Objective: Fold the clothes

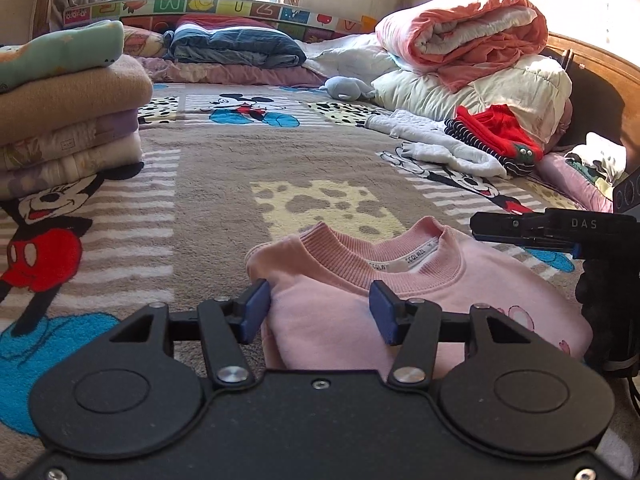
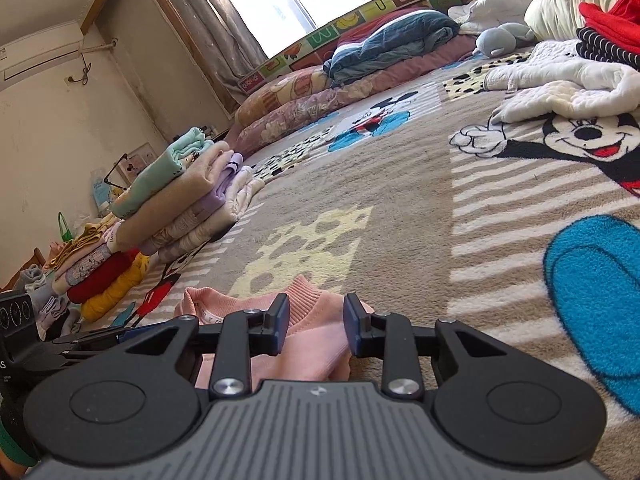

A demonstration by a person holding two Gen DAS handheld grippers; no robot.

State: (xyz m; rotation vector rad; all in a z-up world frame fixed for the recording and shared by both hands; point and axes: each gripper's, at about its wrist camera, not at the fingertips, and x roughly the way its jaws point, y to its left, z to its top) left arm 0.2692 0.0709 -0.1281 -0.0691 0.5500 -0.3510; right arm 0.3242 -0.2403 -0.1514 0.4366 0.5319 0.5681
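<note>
The pink sweatshirt (image 1: 420,304) lies folded on the cartoon-print blanket (image 1: 216,176). Left gripper (image 1: 318,310): jaws spread, the sweatshirt's folded shoulder between them. Right gripper (image 2: 316,326): jaws spread, pink fabric between them, the ribbed collar (image 2: 304,292) just ahead.

Just ahead of the blue-padded left gripper (image 1: 318,310) lies a pale pink sweatshirt (image 1: 420,300) on a taupe, white-striped cartoon-mouse blanket (image 1: 224,168); far right of it, red (image 1: 500,128) and navy-striped clothes (image 1: 480,140).
</note>
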